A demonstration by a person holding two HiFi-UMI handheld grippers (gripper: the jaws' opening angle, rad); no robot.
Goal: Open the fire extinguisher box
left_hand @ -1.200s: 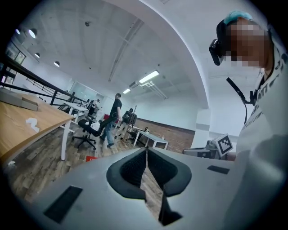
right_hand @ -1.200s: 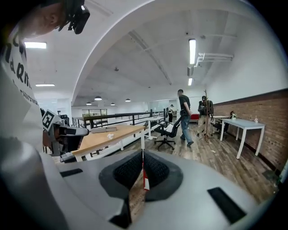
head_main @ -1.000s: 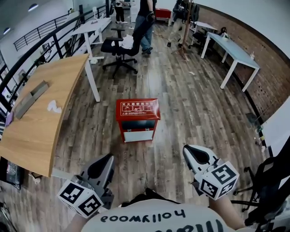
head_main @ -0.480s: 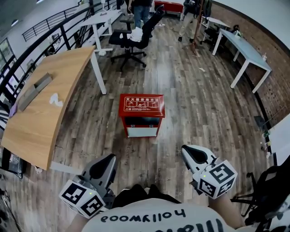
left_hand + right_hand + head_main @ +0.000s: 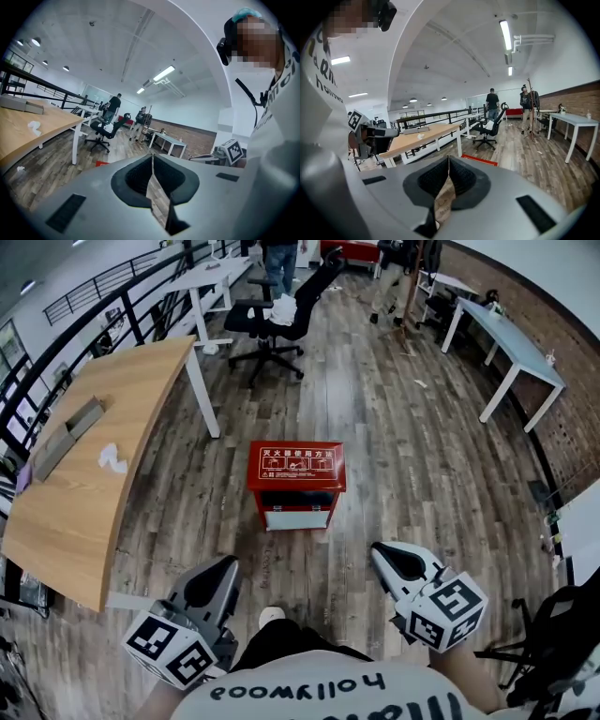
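The red fire extinguisher box (image 5: 295, 484) stands on the wooden floor ahead of me, lid down, with white print on top and a dark front window. Its red top edge shows in the left gripper view (image 5: 102, 163) and the right gripper view (image 5: 480, 161). My left gripper (image 5: 220, 579) hangs low at the left, well short of the box, jaws shut with nothing between them. My right gripper (image 5: 392, 561) hangs low at the right, also short of the box, shut and empty.
A long wooden table (image 5: 103, 451) runs along the left with a grey bar and crumpled paper on it. A black office chair (image 5: 281, 320) stands beyond the box. White tables (image 5: 511, 348) line the right by the brick wall. People stand at the far end.
The box has come closer and lower in the head view as I walked toward it. A shoe tip now shows below. Both grippers stay shut.
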